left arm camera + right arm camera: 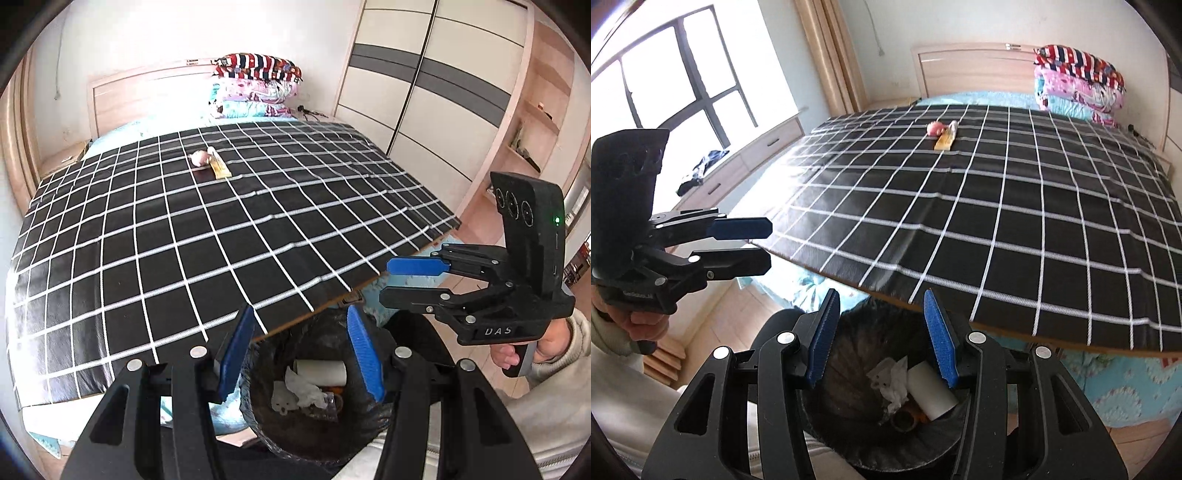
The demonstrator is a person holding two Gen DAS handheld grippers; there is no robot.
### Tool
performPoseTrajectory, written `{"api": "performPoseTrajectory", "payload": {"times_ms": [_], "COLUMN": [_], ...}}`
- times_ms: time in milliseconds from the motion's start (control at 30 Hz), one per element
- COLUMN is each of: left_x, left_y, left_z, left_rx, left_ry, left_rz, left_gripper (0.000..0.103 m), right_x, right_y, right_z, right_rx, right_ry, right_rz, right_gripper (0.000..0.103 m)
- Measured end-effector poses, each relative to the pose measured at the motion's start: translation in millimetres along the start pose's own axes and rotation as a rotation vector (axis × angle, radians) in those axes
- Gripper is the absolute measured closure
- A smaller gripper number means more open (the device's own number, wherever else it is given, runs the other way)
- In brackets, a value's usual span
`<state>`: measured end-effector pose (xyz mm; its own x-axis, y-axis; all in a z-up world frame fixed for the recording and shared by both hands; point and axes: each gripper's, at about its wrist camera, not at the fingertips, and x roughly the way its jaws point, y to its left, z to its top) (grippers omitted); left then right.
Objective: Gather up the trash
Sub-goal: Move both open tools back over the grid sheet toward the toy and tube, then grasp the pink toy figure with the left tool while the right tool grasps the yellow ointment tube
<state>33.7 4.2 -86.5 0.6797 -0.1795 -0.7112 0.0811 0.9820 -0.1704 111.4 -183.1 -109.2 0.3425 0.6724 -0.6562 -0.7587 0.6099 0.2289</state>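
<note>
On the board (221, 229) over the bed (979, 98): wrapper (220, 169) beside ball (199, 158), pillows (255, 86) behind; below its near edge, bin (317, 435) holding roll (321, 370) and tissue (301, 387).

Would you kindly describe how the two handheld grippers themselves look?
Both the left gripper and right gripper have matte black linkage frames with silver rivets and ridged blue pads on the jaws. The right one, seen from the left wrist, bears white "DAS" lettering and a green light.
</note>
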Motion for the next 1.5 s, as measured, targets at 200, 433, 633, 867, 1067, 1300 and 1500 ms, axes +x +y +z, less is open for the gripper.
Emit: {"api": "performPoseTrajectory", "payload": {"times_ms": [200,433,633,867,1067,1300,1500], "left_x": [2.9,5.3,10.5,20.9,33.8,53.6,75.0], "left_y": [11.3,25.2,39.0,58.8,73.4,90.3,108.2], "left_z": [12.6,28.8,43.5,66.0,87.0,108.9,127.0], "left_rx": [-0.007,-0.016,-0.026,-0.043,-0.055,-0.082,-0.098], "left_ry": [-0.012,-0.030,-0.045,-0.054,-0.058,-0.055,-0.034], "left_rz": [0.012,0.021,0.028,0.044,0.055,0.052,0.048], "left_gripper": [0.052,0.052,0.052,0.052,0.052,0.052,0.052], "right_x": [3.0,12.3,21.5,35.8,49.1,66.4,84.2], "right_y": [-5.3,-11.6,-16.9,-28.1,-41.4,-54.3,-69.1], "right_z": [17.9,42.8,62.6,86.6,102.0,117.9,138.8], "right_rx": [-0.010,-0.016,-0.023,-0.022,-0.001,0.013,0.020], "right_ry": [-0.023,-0.041,-0.049,-0.056,-0.059,-0.041,-0.023], "right_rz": [-0.012,-0.031,-0.044,-0.068,-0.080,-0.086,-0.110], "right_gripper": [0.056,0.056,0.056,0.056,0.056,0.056,0.056]}}
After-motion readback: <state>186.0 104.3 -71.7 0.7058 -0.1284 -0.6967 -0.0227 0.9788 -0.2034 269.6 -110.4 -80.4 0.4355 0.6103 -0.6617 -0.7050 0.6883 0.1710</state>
